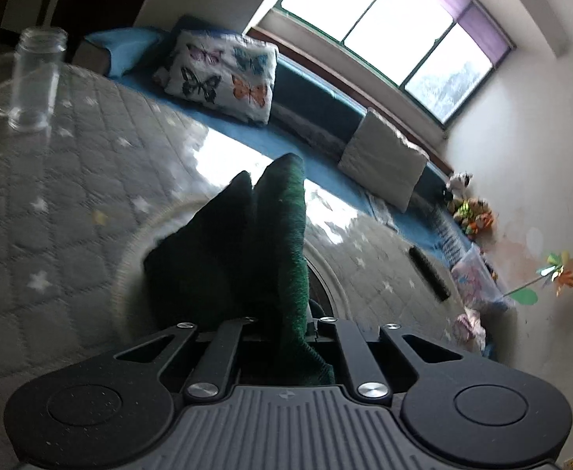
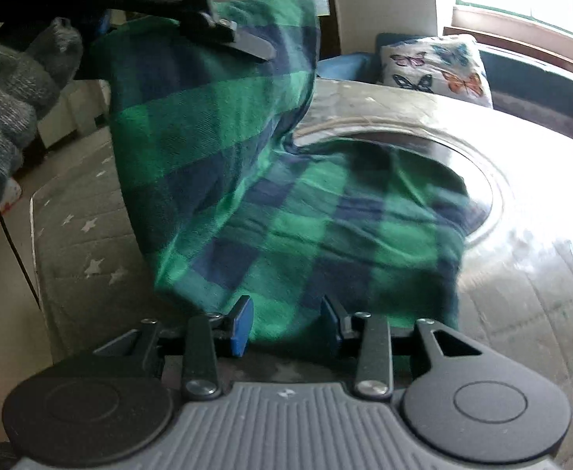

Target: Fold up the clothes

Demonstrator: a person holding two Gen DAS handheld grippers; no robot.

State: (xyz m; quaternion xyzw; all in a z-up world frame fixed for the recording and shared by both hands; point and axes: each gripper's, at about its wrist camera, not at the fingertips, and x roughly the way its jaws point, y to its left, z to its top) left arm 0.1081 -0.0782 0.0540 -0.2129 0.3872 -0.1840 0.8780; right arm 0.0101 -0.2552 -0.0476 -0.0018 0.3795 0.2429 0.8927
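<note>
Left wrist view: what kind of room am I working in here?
Most likely a lived-in home room, a bedroom or sitting room. A cushioned window seat with a butterfly pillow runs under a big window, and soft toys sit in the corner.

Soft cloth, clear glass, matt black plastic

The green-and-navy checked woven cloth (image 2: pixel 286 203) looks soft and matt, slightly fuzzy at its edges. The grey star-printed quilted table cover (image 1: pixel 51 203) is stitched fabric under a glossy clear sheet. The clear glass jar (image 1: pixel 35 78) is smooth; the right gripper (image 2: pixel 286 323) has matt black plastic links, shiny metal rivets, blue pads.
</note>
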